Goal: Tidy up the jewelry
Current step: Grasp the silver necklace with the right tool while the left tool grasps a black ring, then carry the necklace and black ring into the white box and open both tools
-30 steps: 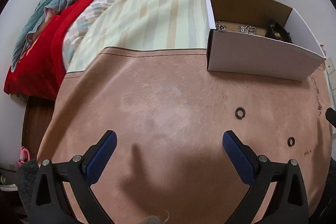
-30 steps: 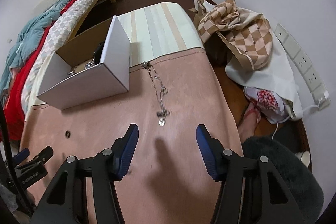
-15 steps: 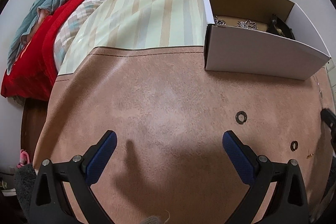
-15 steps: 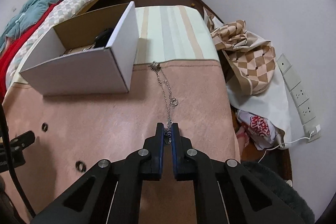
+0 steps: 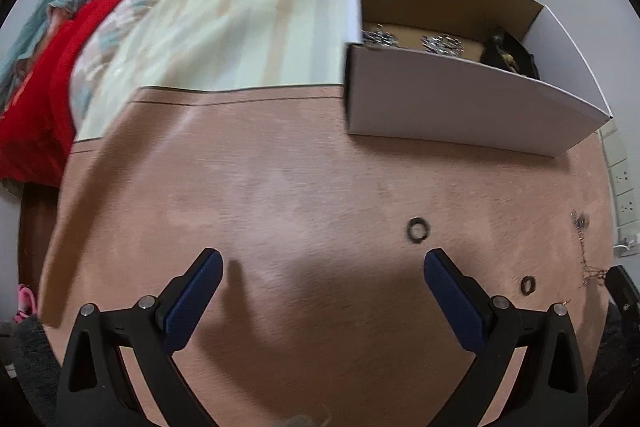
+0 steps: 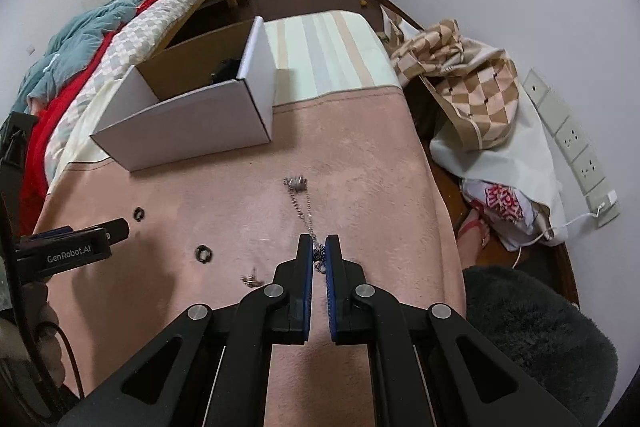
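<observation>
Left wrist view: the left hand-held gripper (image 5: 318, 263) is spread wide and holds nothing. A dark ring (image 5: 417, 228) lies just above its right finger, a second ring (image 5: 528, 285) lower right, and the box (image 5: 460, 111) sits upper right.

Right wrist view: the right hand-held gripper (image 6: 319, 255) is pressed together, pinching the near end of the necklace (image 6: 302, 203). The chain runs up the frame away from the fingers, towards the box (image 6: 188, 127) at upper left. The right hand-held gripper is plainly the nearer one.
</observation>
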`<state>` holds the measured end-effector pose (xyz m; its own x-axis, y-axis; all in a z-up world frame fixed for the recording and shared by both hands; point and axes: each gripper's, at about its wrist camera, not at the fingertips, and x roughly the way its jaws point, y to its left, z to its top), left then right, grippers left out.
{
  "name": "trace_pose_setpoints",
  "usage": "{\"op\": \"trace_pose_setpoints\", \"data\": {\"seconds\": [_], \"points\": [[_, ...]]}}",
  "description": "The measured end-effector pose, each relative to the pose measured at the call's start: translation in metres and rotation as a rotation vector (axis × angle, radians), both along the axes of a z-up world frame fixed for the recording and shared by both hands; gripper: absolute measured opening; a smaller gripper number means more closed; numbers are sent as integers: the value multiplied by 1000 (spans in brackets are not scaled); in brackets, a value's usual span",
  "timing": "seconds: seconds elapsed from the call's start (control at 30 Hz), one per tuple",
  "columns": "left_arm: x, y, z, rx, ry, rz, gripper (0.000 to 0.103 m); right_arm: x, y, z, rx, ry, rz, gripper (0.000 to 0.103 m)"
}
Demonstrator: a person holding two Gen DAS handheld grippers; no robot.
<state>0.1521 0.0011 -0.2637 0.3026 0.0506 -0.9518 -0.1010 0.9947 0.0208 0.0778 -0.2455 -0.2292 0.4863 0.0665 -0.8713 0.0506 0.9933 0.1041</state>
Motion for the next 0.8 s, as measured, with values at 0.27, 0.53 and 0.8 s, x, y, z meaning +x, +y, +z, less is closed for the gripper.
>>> {"op": "trace_pose_setpoints", "data": {"seconds": [0.27,0.53,0.8], "points": [[6,-17,-2,-43,-22,-43,92,10,-9,-6,-9,11,-23,6],[3,-26,10,-38,-81,-103,12,12,-10,-4,-9,7,-35,6],[0,-21,21,-70,-104,-112,9,13,-7,20,21,-40,-27,6]]}}
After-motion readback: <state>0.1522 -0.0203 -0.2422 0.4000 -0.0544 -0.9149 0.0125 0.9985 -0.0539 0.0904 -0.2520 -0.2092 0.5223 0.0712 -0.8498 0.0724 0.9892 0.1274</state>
